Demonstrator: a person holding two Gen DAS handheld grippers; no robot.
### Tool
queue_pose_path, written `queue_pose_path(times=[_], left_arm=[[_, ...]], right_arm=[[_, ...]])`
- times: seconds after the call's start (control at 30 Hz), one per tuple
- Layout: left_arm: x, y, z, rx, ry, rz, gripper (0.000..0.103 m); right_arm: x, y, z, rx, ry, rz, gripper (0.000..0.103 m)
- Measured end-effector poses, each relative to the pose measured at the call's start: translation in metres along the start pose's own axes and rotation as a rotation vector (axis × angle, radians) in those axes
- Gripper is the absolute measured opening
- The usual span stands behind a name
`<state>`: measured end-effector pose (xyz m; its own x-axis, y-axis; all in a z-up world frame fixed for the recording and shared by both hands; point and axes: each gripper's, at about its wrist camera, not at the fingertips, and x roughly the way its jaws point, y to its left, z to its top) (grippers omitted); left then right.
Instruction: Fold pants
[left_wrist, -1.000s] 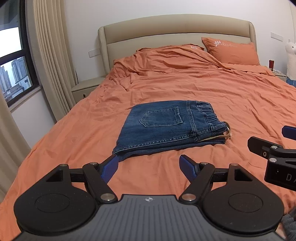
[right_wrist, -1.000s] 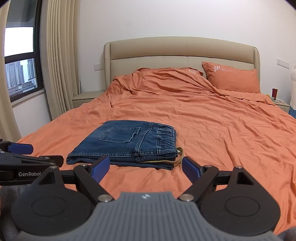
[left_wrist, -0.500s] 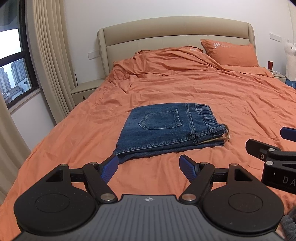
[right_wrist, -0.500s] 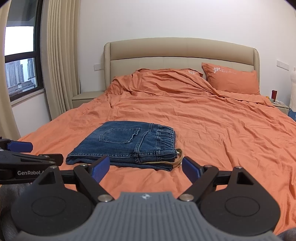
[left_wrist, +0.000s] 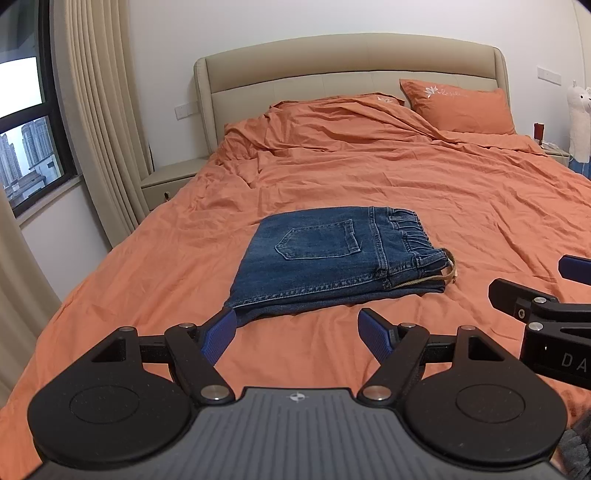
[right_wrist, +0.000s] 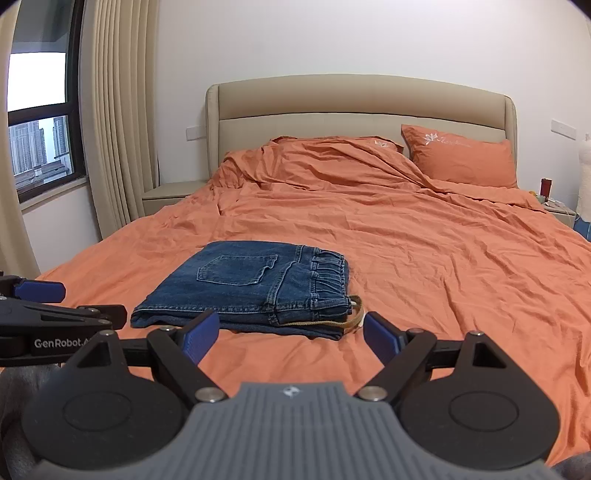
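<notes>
Above the near edge of the bed (left_wrist: 443, 192), hovering spread wide and holding nothing: left claw (left_wrist: 297, 334), blue pads (left_wrist: 218, 336) apart over the orange sheet. Just beside it, hanging likewise spread and empty: right claw (right_wrist: 290, 338). Lying just beyond both, touching neither: folded pants (left_wrist: 332, 258), a compact denim stack, back pocket up, waistband facing right, a tan drawstring (left_wrist: 448, 273) poking out at its corner. Leaning against the beige headboard (right_wrist: 351, 107) further back: an orange pillow (right_wrist: 461, 158).
</notes>
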<state>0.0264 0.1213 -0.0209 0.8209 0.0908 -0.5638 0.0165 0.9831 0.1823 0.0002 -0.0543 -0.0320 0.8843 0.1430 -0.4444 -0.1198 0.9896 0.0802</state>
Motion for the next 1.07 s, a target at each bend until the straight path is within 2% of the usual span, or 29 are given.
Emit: queue_pose_path(times=[1.07], left_arm=[[-0.003,-0.0035,0.0031,0.003,0.003,-0.007,0.088]], right_arm=[[0.0039,-0.0001,0.0015,0.02,0.024,-0.007,0.082]])
